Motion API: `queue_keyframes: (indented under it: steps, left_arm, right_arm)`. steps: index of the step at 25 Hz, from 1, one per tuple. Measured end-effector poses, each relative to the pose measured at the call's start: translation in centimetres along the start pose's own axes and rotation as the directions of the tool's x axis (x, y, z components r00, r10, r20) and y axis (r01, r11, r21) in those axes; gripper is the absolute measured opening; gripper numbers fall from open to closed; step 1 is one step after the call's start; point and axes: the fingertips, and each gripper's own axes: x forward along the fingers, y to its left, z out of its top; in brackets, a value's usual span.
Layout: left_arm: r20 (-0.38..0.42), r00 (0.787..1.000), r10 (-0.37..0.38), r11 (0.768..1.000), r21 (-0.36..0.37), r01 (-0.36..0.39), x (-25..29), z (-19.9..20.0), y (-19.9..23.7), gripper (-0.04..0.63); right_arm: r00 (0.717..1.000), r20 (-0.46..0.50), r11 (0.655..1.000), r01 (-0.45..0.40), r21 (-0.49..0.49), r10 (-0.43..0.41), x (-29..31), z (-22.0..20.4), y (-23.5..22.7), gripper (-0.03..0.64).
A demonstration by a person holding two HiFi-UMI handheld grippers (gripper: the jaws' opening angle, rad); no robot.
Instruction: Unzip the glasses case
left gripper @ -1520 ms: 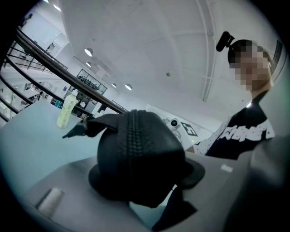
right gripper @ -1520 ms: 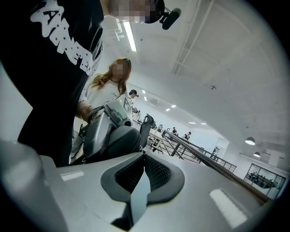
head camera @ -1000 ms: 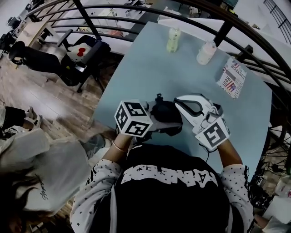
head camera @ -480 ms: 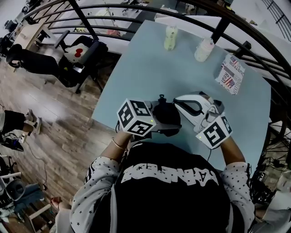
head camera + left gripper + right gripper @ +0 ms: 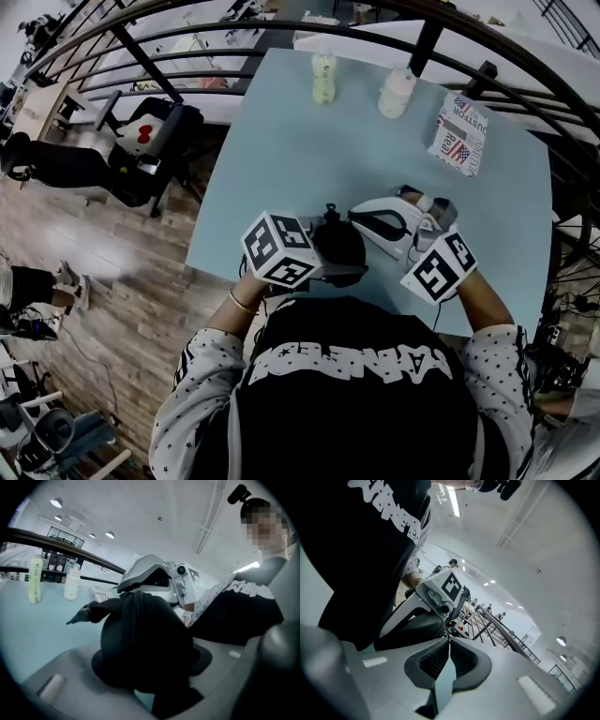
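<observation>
The black glasses case (image 5: 339, 242) is held just above the near part of the pale blue table (image 5: 281, 141), clamped between the jaws of my left gripper (image 5: 334, 253). In the left gripper view the case (image 5: 140, 634) fills the space between the grey fingers (image 5: 61, 672), its zipper line running over the top and a dark tab (image 5: 77, 617) poking out to the left. My white right gripper (image 5: 356, 218) comes in from the right. Its jaws are shut, and its tips (image 5: 449, 639) pinch at the zipper on the case's top. The pull itself barely shows.
Two pale bottles (image 5: 324, 80) (image 5: 397, 91) and a printed pack (image 5: 457, 133) stand at the table's far side. A curved black railing (image 5: 234, 28) runs behind it. An office chair (image 5: 141, 141) stands on the wooden floor to the left.
My left gripper has tilted and sunk a little with the case. The right gripper has stayed shut at the case's top, rolling slightly.
</observation>
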Motion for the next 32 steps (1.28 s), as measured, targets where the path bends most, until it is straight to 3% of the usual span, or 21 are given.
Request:
queue_keyframes:
  steps: [9, 15, 19, 27, 32]
  left_arm:
    - [-0.120, 0.991, -0.054, 0.997, 0.052, 0.061, 2.2, -0.9, -0.4, 0.000]
    - [-0.139, 0.987, -0.078, 0.995, 0.057, 0.086, 3.3, -0.9, -0.3, 0.000]
    - [-0.153, 0.987, -0.046, 0.994, 0.092, 0.061, 3.5, -1.2, 0.0, 0.000]
    - [-0.026, 0.999, -0.029, 0.997, 0.067, 0.031, 3.6, 0.9, 0.6, 0.000]
    - [0.099, 0.995, -0.015, 0.999, 0.052, 0.010, 2.6, 3.1, 1.0, 0.000]
  right_arm:
    - [0.998, -0.060, 0.999, -0.031, -0.013, 0.031, -1.4, -1.3, 1.0, 0.012]
    - [0.995, -0.091, 0.999, -0.043, -0.014, 0.041, -2.0, -2.2, 1.2, 0.012]
    - [0.995, -0.094, 1.000, -0.029, -0.004, 0.028, -2.1, -2.4, 1.3, 0.026]
    - [0.992, -0.045, 0.980, 0.126, 0.152, -0.120, -2.9, -2.8, -0.7, 0.034]
    - [0.954, -0.051, 0.912, 0.298, 0.282, -0.296, -4.2, -3.5, -3.3, 0.006]
